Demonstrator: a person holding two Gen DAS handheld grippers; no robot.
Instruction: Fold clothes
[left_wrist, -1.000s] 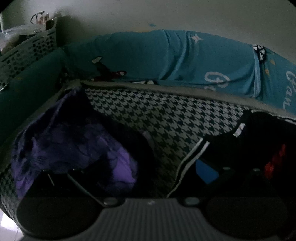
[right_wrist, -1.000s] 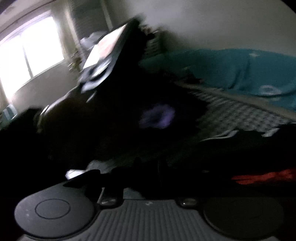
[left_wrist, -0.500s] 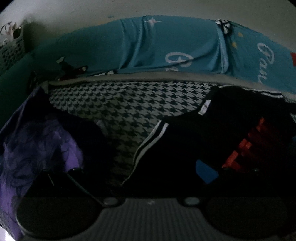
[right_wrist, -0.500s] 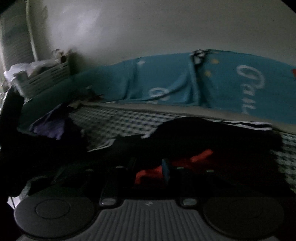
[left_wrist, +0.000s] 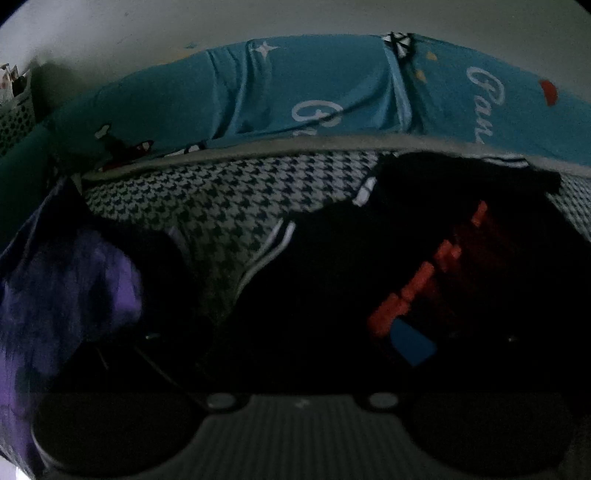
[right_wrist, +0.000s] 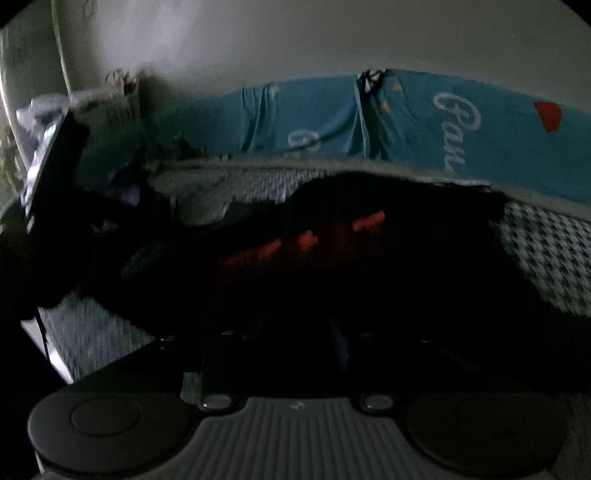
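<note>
Dimly, black garment (left_wrist: 332, 273) beneath both jaws; left gripper (left_wrist: 328, 338) wide apart, right gripper (right_wrist: 325, 339) just opening.

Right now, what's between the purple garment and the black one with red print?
In the left wrist view, a strip of bare houndstooth bedcover separates the purple garment from the black garment with red print; nothing else shows there.

A bare strip of houndstooth bed cover (left_wrist: 221, 199) lies open between a purple garment (left_wrist: 74, 288) on the left and a black garment with red print (left_wrist: 424, 240) on the right. A teal printed blanket (left_wrist: 295, 96) banks up behind, against the wall.
</note>
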